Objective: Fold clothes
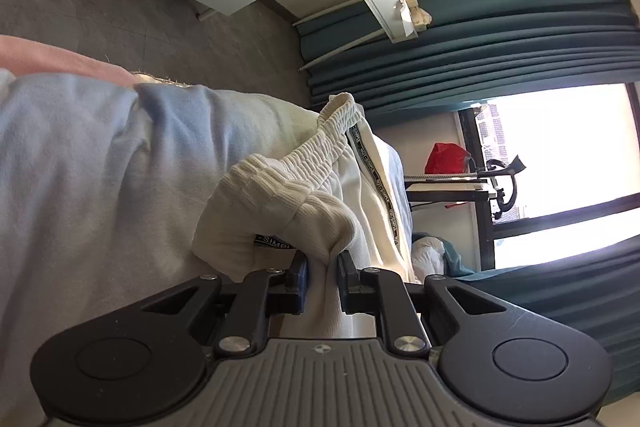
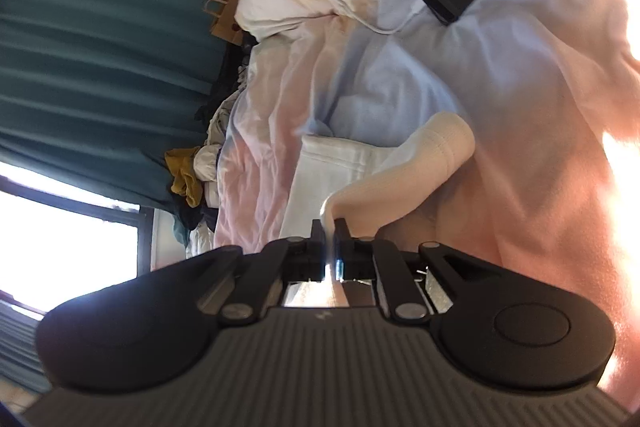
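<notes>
Left gripper [image 1: 323, 265] pinches the cream trousers [image 1: 280, 203]; right gripper [image 2: 330, 231] pinches their cuff [image 2: 436, 147]. Keep both pinches tight and the 2 ends level while folding.

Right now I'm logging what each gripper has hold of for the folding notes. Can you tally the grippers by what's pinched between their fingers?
Shut on cream ribbed fabric: 2 – the left gripper on the cream trousers at a ribbed cuff, the right gripper on a cream ribbed cuff; whether both belong to one garment I cannot tell.
Empty: 0
Total: 2
</notes>
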A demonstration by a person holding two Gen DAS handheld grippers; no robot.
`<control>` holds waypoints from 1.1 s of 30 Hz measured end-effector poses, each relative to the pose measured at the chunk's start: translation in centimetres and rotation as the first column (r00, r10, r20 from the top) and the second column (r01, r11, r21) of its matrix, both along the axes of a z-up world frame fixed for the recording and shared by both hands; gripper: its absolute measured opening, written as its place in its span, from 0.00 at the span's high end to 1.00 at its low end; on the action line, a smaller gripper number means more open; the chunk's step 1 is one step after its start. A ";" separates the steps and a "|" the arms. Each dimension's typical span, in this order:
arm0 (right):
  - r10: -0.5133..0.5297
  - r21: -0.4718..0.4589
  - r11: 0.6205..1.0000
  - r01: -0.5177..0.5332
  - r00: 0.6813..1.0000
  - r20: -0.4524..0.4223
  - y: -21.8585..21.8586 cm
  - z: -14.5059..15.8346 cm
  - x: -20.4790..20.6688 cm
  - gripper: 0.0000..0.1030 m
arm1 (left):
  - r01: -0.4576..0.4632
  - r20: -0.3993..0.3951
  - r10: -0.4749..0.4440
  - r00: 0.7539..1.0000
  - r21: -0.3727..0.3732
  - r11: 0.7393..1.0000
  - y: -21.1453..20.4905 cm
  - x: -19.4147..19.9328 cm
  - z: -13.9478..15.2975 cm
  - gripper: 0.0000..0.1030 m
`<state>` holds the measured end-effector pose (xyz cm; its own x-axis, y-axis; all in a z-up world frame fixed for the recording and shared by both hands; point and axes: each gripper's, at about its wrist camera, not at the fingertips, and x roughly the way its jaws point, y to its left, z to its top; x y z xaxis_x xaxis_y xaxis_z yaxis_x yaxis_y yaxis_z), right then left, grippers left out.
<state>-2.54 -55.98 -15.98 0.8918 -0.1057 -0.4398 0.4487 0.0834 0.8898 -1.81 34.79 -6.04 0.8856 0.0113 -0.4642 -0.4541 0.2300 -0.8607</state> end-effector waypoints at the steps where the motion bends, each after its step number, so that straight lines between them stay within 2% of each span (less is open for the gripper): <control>1: -0.013 0.046 0.999 0.012 1.000 0.018 -0.1 -0.7 -0.1 0.92 | 0.000 0.001 0.000 1.000 0.011 1.000 -0.2 0.1 0.0 0.84; 3: -0.028 0.120 0.993 0.023 0.999 0.040 -0.2 -1.8 -0.1 0.91 | 0.002 0.005 -0.002 1.000 0.031 1.000 -0.4 0.2 0.1 0.84; 5: -0.036 0.149 0.988 0.032 0.999 0.026 -0.3 -2.4 0.0 0.88 | -0.003 0.011 0.003 1.000 0.015 1.000 -0.3 -0.1 -0.2 0.84; 7: -0.056 0.184 0.982 0.052 0.998 0.017 -0.3 -2.8 -0.2 0.79 | -0.016 0.016 0.016 1.000 -0.016 1.000 -0.2 -0.4 -0.7 0.84; 9: -0.083 0.218 0.973 0.074 0.996 0.032 -0.3 -3.0 -0.7 0.59 | -0.025 0.007 0.025 1.000 -0.019 0.999 -0.2 -0.6 -0.9 0.83; 10: -0.092 0.224 0.971 0.081 0.995 0.040 -0.3 -3.0 -0.9 0.54 | -0.027 0.004 0.027 1.000 -0.014 1.000 -0.2 -0.6 -0.9 0.83; 12: -0.103 0.233 0.968 0.090 0.994 0.045 -0.4 -3.1 -0.8 0.35 | -0.030 0.004 0.030 1.000 0.000 1.000 -0.4 -0.5 -0.8 0.83; 16: -0.106 0.244 0.965 0.099 0.994 0.016 -0.8 -3.8 -0.1 0.32 | -0.042 0.000 0.042 0.999 0.009 0.999 -0.1 -0.2 -1.0 0.83; 19: -0.106 0.232 0.967 0.109 0.994 -0.027 -1.3 -4.3 1.1 0.33 | -0.053 -0.012 0.054 0.998 0.020 0.998 0.0 0.0 -1.2 0.83; 22: -0.108 0.188 0.976 0.108 0.994 -0.008 -2.0 -4.1 2.8 0.36 | -0.050 -0.028 0.051 0.998 0.061 0.997 -0.1 0.4 -0.8 0.84; 23: -0.102 0.144 0.984 0.104 0.995 -0.021 -2.3 -3.7 3.4 0.40 | -0.051 -0.028 0.052 0.998 0.064 0.997 0.0 0.5 -0.8 0.84; 24: -0.096 0.100 0.990 0.099 0.995 -0.034 -2.6 -3.4 3.9 0.55 | -0.052 -0.027 0.054 0.998 0.067 0.996 0.0 0.5 -0.7 0.84; 25: -0.092 0.057 0.994 0.095 0.995 -0.046 -2.8 -3.0 4.3 0.65 | -0.055 -0.025 0.056 0.998 0.070 0.996 0.1 0.4 -0.7 0.84; 26: -0.092 0.028 0.995 0.093 0.995 -0.049 -3.0 -2.7 4.5 0.80 | -0.056 -0.023 0.058 0.998 0.073 0.996 0.1 0.4 -0.6 0.84; 27: -0.092 0.011 0.996 0.093 0.995 -0.033 -3.2 -2.4 4.4 0.89 | -0.057 -0.021 0.059 0.998 0.077 0.995 0.1 0.3 -0.5 0.84; 30: -0.091 -0.056 0.994 0.094 0.994 0.064 -3.8 -0.9 3.6 0.94 | -0.062 -0.020 0.064 0.998 0.086 0.994 0.3 0.3 -0.3 0.84; 33: -0.096 -0.152 0.981 0.120 0.983 0.156 -4.4 0.9 2.4 0.94 | -0.073 -0.022 0.075 0.997 0.076 0.994 0.5 0.1 -0.3 0.84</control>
